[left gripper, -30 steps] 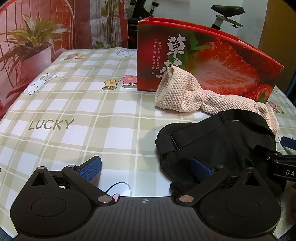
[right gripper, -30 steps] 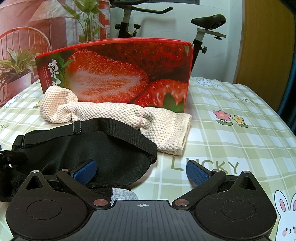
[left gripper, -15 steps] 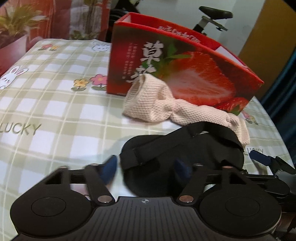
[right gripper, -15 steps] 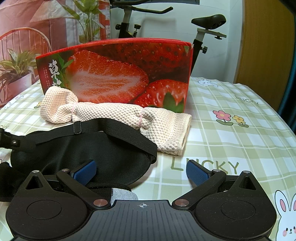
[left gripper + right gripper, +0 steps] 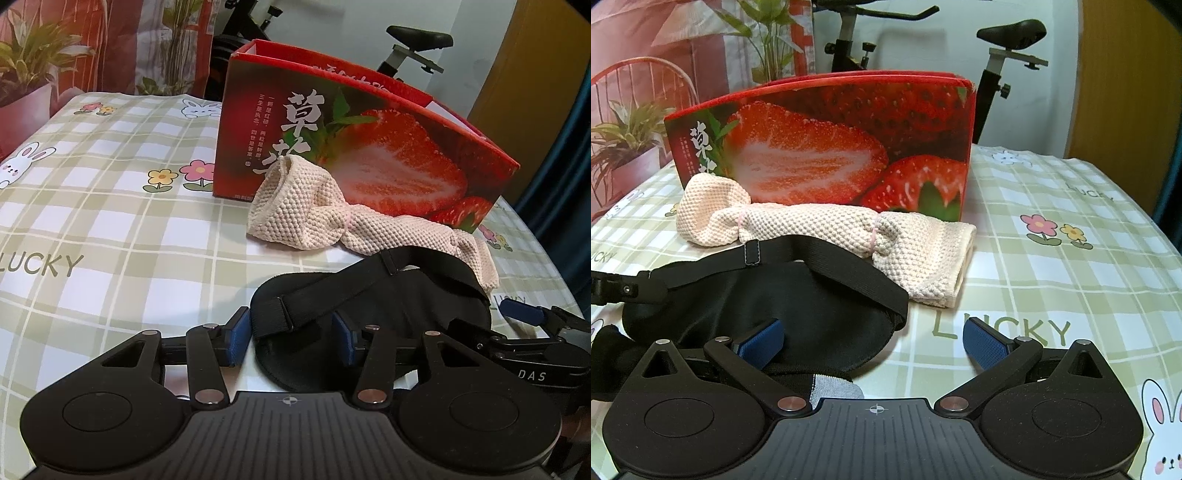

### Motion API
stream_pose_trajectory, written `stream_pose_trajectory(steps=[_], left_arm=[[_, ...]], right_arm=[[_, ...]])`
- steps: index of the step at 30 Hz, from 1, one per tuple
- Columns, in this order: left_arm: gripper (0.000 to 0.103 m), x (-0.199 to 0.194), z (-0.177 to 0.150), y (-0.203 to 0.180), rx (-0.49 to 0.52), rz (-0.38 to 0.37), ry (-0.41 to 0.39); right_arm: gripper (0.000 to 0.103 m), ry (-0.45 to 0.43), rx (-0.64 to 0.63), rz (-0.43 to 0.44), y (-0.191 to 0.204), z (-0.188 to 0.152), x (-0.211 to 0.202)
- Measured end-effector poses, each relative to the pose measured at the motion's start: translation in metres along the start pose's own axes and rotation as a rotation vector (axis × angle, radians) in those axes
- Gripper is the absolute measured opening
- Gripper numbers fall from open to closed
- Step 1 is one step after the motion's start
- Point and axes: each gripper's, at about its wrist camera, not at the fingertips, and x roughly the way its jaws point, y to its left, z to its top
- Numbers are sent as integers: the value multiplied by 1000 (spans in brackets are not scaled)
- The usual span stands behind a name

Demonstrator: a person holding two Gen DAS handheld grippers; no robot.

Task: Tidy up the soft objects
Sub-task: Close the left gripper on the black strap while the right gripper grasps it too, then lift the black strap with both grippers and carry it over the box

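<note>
A black eye mask (image 5: 369, 306) with an elastic strap lies on the checked tablecloth; it also shows in the right wrist view (image 5: 768, 295). My left gripper (image 5: 291, 332) has its blue pads on either side of the mask's left end, partly closed around it. A pink knitted cloth (image 5: 317, 214) lies behind the mask against a red strawberry box (image 5: 369, 147), also seen in the right wrist view as cloth (image 5: 831, 229) and box (image 5: 827, 147). My right gripper (image 5: 875, 343) is open at the mask's right end, its left pad over the mask.
A grey sock-like piece (image 5: 834, 387) lies under the right gripper. An exercise bike (image 5: 997, 55) and potted plants (image 5: 26, 66) stand beyond the table. The tablecloth (image 5: 92, 221) spreads to the left of the objects.
My left gripper moved right and forward onto the mask's left end, and its jaws narrowed around it. The right gripper has not moved.
</note>
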Motion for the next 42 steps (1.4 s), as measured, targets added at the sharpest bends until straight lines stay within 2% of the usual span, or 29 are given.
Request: stream_pose_trajectory(steps=[2,8,11,14,17,19,20,22,23,24,25,27,28,30,34,42], left_arm=[[51,0,0,1,-6,-8,-3],[51,-1,-2,5,-22,-24,-13],[51,-1,-2,6,-24,-31,-18],[51,-1,-3,7,-26,-36,-23],[50,-2,-4,8,-29,-42,-26],[51,-2,-4,8,-30,-43,-27],[51,-2,-4,8,-29,-43,-27],[50,-2,-4,8,-27,-42,-26],[50,-2,-4,7,-25,-41,-26],[47,-2,-4,7,-22,-37,-25],[43,-3,-3,7,-22,-29,-24],[22,-3,-2,10,-30,4,-20],[20,-3,-2,13,-45,7,-18],[17,-5,-1,21,-88,-14,-17],[13,-13,1,18,-76,-14,-44],[9,-43,18,10,-37,-16,-170]], right_arm=[[103,15,-2,2,1,2,1],[103,49,-30,94,13,7,1],[101,62,-41,138,20,10,2],[95,67,-14,141,20,15,3],[76,66,65,150,10,22,2],[57,71,131,158,1,27,2],[50,76,160,162,-4,28,2],[27,78,183,161,-9,30,0],[22,72,182,157,-12,29,-3],[11,63,177,154,-13,30,-5],[8,52,173,153,-15,30,-9],[7,22,174,162,-18,32,-16],[6,6,174,166,-19,33,-20],[5,-24,166,187,-18,37,-27],[5,-63,120,232,-11,46,-38],[4,-161,55,269,2,65,-64]])
